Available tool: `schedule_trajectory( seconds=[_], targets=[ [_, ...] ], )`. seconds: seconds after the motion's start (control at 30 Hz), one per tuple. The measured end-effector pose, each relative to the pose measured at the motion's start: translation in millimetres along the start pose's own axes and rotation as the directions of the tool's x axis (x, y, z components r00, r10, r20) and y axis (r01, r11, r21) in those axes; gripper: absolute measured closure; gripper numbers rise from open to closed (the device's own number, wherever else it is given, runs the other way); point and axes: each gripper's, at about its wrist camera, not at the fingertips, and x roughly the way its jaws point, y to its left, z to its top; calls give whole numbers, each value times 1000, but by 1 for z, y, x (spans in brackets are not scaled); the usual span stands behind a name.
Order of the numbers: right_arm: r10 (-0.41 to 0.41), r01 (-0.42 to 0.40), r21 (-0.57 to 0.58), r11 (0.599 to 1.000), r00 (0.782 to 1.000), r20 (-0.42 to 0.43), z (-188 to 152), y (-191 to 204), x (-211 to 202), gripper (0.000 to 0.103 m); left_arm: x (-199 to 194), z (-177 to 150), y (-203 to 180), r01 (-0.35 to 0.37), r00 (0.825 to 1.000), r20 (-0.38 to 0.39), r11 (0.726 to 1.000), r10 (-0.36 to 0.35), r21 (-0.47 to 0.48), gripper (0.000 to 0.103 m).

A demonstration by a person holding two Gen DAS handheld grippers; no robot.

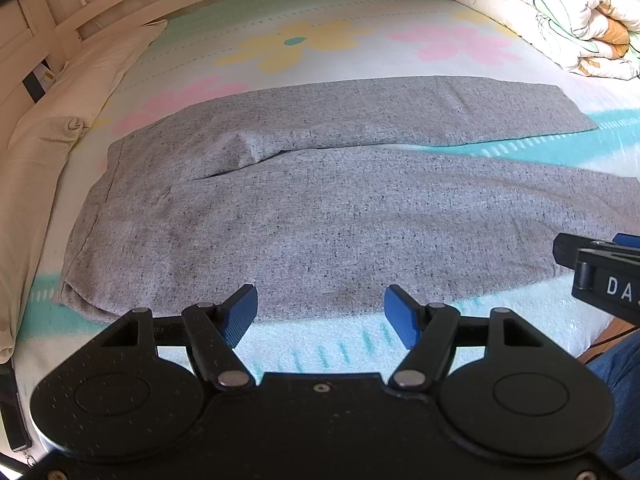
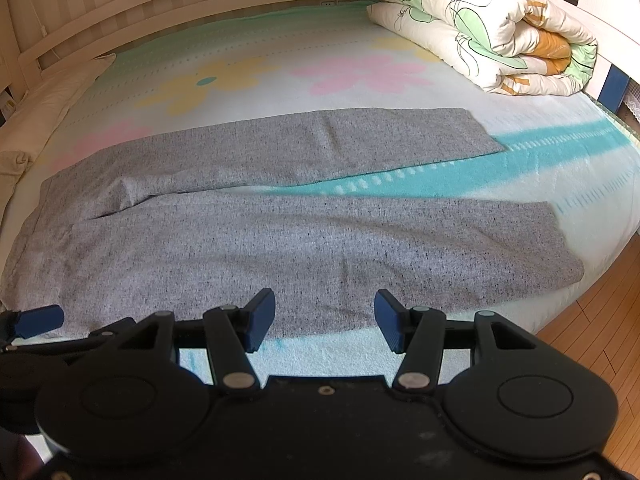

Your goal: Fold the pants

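Grey pants (image 1: 320,216) lie flat on the bed, waistband to the left, the two legs spread apart to the right; they also show in the right wrist view (image 2: 280,240). My left gripper (image 1: 320,314) is open and empty, at the near edge of the pants close to the hip. My right gripper (image 2: 325,318) is open and empty, at the near edge of the near leg. The right gripper's body shows at the right edge of the left wrist view (image 1: 600,272). A blue fingertip of the left gripper (image 2: 40,320) shows in the right wrist view.
The bed sheet (image 2: 280,76) has a flower print. A cream pillow (image 1: 60,140) lies at the left. A rolled quilt (image 2: 500,32) sits at the back right. A slatted headboard (image 2: 160,4) runs along the far side. Wooden floor (image 2: 600,328) lies to the right.
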Motion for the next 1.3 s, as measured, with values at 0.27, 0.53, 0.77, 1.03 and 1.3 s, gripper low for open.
schedule_trajectory(
  seconds=[0.27,0.53,0.77,1.03,1.3],
  targets=[
    [-1,1,-4,1000,1000,-5,-1,-1,1,47,0,0,0,1,1000,-1,1000,-1,0,32],
    [-1,1,-6,1000,1000,-6,-1,0,2,47,1,-1,0,1,1000,0,1000,-1,2,32],
    [-3,3,-4,1000,1000,-11,-1,-2,1,47,3,-3,-1,2,1000,-7,1000,-2,2,32],
    [-11,10,-12,1000,1000,-20,0,-1,1,47,4,-3,-1,1,1000,-13,1000,-1,1,32],
    [-12,11,-5,1000,999,-52,2,-1,6,46,7,-1,-1,14,1000,-27,1000,-14,13,36]
  ],
)
